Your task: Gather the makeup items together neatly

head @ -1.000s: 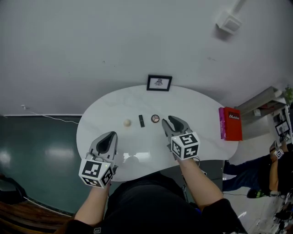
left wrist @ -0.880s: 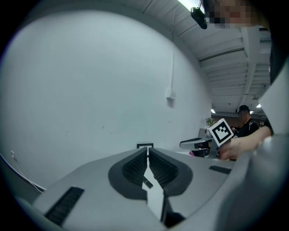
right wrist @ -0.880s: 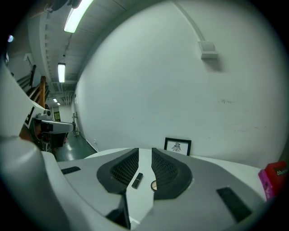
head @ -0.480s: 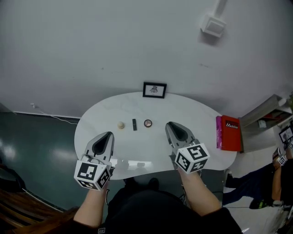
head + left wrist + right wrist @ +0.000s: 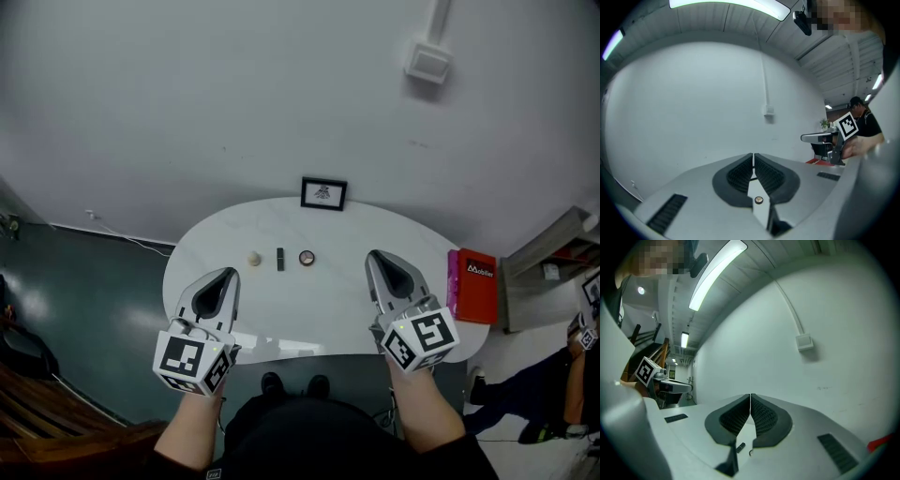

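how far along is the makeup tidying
Done, apparently: the beige round item, black stick and round compact lie in a short row, apart, on the white table. In hand: nothing; left tongs and right tongs are shut and empty near the table's front edge. Left: perhaps only closing the gaps.

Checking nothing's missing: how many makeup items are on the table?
3, in a row: beige ball leftmost, dark stick in the middle, round compact rightmost; none looks hidden.

A framed picture (image 5: 323, 193) stands far back on the table (image 5: 309, 302), a red box (image 5: 477, 285) at right.
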Action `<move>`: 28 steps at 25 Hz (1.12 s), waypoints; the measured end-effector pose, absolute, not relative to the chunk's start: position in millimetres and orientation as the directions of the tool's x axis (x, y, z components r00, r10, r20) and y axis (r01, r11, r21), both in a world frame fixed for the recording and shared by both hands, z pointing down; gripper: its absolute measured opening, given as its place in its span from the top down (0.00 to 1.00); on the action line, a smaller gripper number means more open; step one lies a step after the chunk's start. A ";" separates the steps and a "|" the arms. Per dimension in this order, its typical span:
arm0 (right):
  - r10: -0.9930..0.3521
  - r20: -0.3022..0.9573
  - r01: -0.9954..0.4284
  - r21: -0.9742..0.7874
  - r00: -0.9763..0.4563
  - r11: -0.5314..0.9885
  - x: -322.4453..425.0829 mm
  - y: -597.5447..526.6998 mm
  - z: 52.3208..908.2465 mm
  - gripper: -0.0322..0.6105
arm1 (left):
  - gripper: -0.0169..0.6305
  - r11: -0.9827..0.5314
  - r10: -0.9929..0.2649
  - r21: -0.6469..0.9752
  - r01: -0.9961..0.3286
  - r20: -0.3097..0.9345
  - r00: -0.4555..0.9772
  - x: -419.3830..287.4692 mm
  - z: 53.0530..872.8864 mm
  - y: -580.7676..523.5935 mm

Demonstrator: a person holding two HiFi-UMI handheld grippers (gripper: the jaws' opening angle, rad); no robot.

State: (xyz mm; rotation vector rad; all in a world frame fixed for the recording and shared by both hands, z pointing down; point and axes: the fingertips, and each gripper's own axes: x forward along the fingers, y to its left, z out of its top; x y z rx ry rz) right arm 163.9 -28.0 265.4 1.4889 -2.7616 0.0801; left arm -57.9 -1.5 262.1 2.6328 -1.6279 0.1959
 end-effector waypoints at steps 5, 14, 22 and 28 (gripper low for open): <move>-0.865 -0.017 -0.864 -0.045 -0.501 0.501 170.0 -22.1 243.5 0.89 | 0.94 -0.452 -0.888 -0.011 -0.892 0.104 0.448 -66.2 249.5 6.0; -0.866 -0.088 -0.868 -0.027 -0.492 0.495 144.2 -16.1 214.8 0.90 | 0.94 -0.434 -0.899 -0.017 -0.901 0.075 0.432 -100.1 240.2 0.5; -0.874 -0.070 -0.875 -0.028 -0.480 0.483 136.7 -29.6 223.7 0.90 | 0.94 -0.450 -0.890 -0.005 -0.893 0.085 0.448 -105.0 244.3 -14.5; -0.873 -0.054 -0.873 -0.030 -0.484 0.486 132.2 -27.7 231.2 0.90 | 0.94 -0.440 -0.892 0.027 -0.898 0.097 0.440 -109.8 257.3 -9.8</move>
